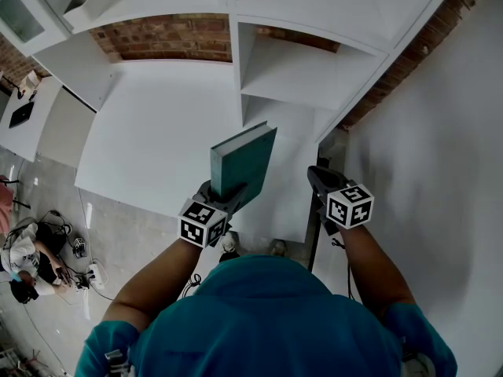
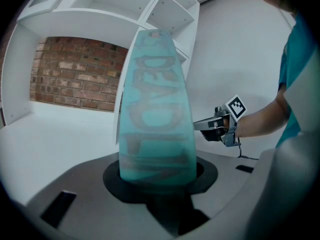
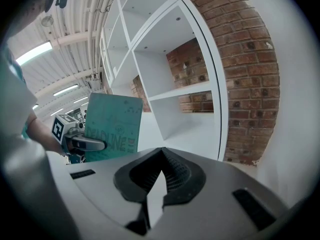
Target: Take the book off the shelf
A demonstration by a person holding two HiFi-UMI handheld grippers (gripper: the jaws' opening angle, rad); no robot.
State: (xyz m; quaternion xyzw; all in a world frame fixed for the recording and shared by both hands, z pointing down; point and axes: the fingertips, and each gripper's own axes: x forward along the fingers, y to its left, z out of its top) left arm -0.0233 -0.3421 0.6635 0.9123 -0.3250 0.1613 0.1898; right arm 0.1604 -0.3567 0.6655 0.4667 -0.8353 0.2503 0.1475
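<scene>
Evidently late in the task: the teal book is clear of the shelf and held upright in the air in front of it by the left gripper, whose jaws are clamped across its lower end. The right gripper hangs just to the right of the book, apart from it, with its jaws brought together on nothing. Removal itself looks done. What remains, by judgement, is to carry the book away and set it down. That calls for a steady clamp, since the book stands tall above a grip at one end and could tip or slip. The compartments in view are bare, and a brick wall shows through their open backs. A white wall runs along the right. Low at the left, well apart, are cables on the floor and a seated person. The shelf's upright is the nearest obstacle.
</scene>
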